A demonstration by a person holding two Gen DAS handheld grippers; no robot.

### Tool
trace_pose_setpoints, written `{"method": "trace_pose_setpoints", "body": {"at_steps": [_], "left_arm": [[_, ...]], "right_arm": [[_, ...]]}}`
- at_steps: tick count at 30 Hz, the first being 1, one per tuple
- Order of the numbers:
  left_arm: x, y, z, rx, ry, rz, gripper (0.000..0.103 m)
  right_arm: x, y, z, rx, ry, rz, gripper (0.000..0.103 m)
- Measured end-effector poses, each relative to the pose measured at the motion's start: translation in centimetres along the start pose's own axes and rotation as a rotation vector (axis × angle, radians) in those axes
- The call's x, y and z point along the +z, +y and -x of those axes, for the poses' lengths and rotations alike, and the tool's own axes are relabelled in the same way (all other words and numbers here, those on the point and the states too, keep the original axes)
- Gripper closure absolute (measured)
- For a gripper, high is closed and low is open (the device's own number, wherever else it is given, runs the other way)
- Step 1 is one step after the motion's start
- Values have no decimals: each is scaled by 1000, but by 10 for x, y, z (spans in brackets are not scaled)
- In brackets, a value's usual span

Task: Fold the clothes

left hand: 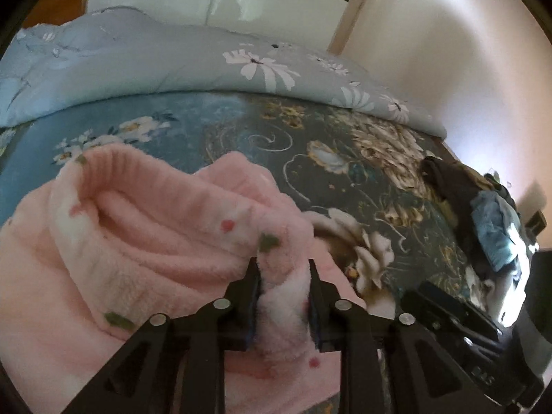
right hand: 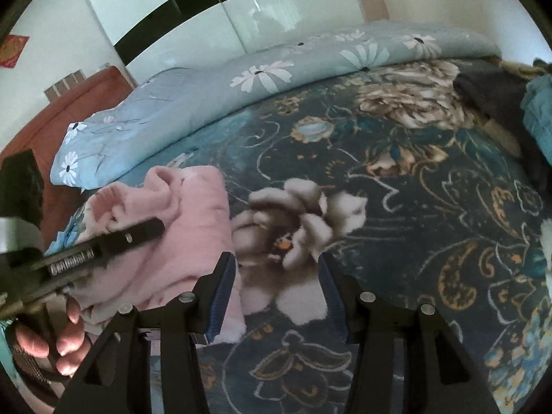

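A fluffy pink garment [left hand: 155,214] with small red and green spots lies bunched on the floral bedspread [left hand: 241,131]. My left gripper [left hand: 283,265] is shut on a rolled fold of it, and the fleece fills the gap between the pads. In the right wrist view the same pink garment [right hand: 193,214] sits at the left, with the left gripper [right hand: 138,234] reaching over it from a hand [right hand: 69,338]. My right gripper [right hand: 276,258] stands open above the bedspread [right hand: 396,207], just right of the garment's edge, with nothing between its fingers.
A light blue daisy-print quilt [right hand: 241,79] is heaped along the far side of the bed. A pile of dark and blue clothes [left hand: 490,227] lies at the right edge. A glossy white and black wardrobe [right hand: 172,17] stands behind, with a brown headboard [right hand: 69,120] at the left.
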State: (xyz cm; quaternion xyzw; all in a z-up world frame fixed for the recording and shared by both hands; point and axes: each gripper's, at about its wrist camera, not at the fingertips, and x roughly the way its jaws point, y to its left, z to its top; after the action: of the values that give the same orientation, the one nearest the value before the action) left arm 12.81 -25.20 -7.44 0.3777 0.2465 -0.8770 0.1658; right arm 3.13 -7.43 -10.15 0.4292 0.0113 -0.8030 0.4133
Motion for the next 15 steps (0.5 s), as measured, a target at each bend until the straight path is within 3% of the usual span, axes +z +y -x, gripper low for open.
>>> {"method": "trace_pose_setpoints", "body": {"at_steps": [2, 4, 9, 11, 13, 15], "left_arm": [[-1, -2, 19, -62, -22, 6, 55], [1, -4, 42, -112, -63, 5, 48], [-12, 30, 102, -129, -219, 81, 45], [-26, 62, 127, -46, -297, 166, 44], [-42, 100, 147, 132, -356, 269, 44], [-55, 137, 148, 217, -321, 389, 43]], "right_arm": [[2, 4, 0, 2, -9, 13, 52], [7, 7, 3, 4, -26, 22, 52], [39, 28, 16, 25, -109, 76, 52], [50, 50, 18, 101, -126, 126, 52], [51, 79, 16, 186, -113, 201, 52], [43, 115, 5, 277, -72, 291, 52]]}}
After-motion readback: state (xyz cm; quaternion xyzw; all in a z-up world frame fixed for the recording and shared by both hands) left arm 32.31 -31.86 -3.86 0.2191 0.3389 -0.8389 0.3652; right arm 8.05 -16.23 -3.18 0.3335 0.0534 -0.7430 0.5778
